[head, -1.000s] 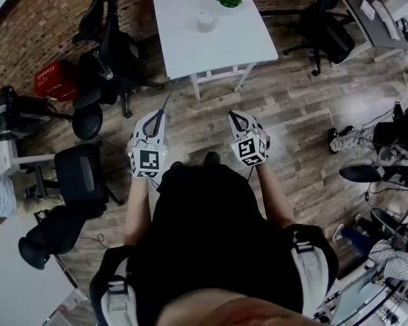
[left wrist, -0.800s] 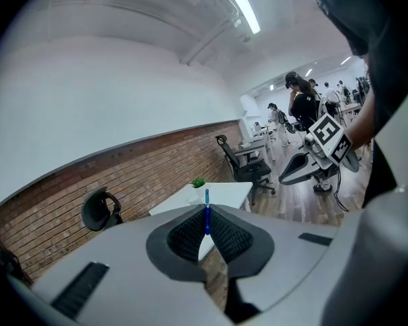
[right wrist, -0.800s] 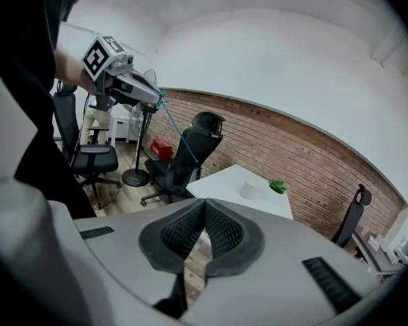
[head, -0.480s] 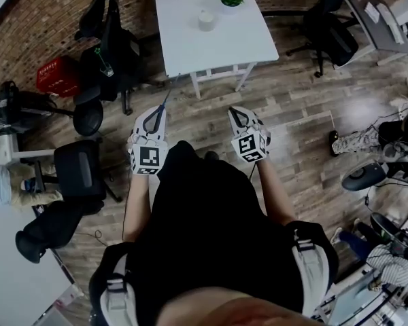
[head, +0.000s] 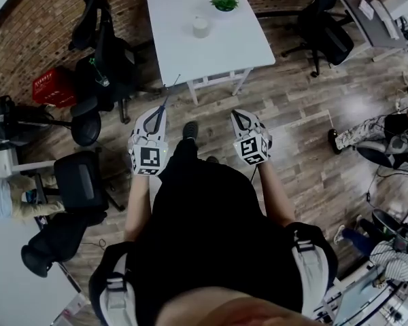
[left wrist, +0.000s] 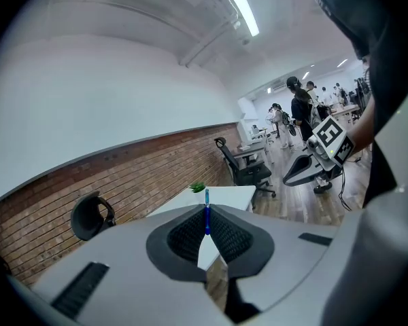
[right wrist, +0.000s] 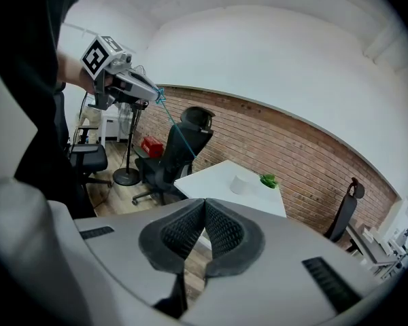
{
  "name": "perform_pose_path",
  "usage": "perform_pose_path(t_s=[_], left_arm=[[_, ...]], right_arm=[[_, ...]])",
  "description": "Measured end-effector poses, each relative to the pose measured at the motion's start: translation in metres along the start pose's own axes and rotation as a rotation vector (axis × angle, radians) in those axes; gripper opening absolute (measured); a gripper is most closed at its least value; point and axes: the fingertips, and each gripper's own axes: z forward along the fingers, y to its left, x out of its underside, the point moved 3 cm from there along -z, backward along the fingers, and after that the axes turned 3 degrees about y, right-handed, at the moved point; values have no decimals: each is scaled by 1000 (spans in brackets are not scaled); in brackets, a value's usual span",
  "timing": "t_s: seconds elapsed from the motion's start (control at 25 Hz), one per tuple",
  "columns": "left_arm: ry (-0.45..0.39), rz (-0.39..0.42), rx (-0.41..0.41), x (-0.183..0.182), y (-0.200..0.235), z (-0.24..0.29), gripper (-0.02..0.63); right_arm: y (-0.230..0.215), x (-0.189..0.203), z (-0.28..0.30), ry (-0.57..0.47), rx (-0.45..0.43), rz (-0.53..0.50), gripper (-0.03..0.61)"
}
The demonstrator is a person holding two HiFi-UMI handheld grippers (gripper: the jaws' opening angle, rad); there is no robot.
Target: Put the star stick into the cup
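Left fingers are pinched tight on the stick. It's thin & blue and pokes out past the tips, pointing up & ahead. So the left gripper has it. The star end is too small to make out. Right fingers are pressed together w/ nothing between them, so the right gripper is free.

In head view both grippers are held out in front of the person, over the wood floor, not yet over the bench. The stick tip looks close to the bench's near left corner. The cup stands about mid-bench, a bit toward the far edge. A small plant sits by the far edge, just past the cup & to the right.

Step now, I think: walk up & bring the stick to the cup. To do it well:
- Hold the pinch firm; the stick is thin & could slip or swing.
- Stop right at the near edge, so the reach is short.
- Lift the stick above the rim first, then tip it so the loose end goes down in.
- Go slow; a long stick can knock a light cup over. The right gripper could steady the cup's side.
- Stay off the plant.
- Let go only when the end is well inside.
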Motion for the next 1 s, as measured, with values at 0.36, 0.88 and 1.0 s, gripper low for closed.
perform_pose_path(t_s=[0.36, 0.88, 1.0], left_arm=[[-27, 18, 12, -4, 57, 47, 29], [-70, 26, 82, -9, 120, 130, 29], [-78, 24, 97, -6, 133, 146, 29]], right_arm=[[-25, -13, 40, 34, 46, 37, -2], [-68, -52, 117, 55, 88, 43, -2], [-76, -58, 129, 62, 104, 46, -2]])
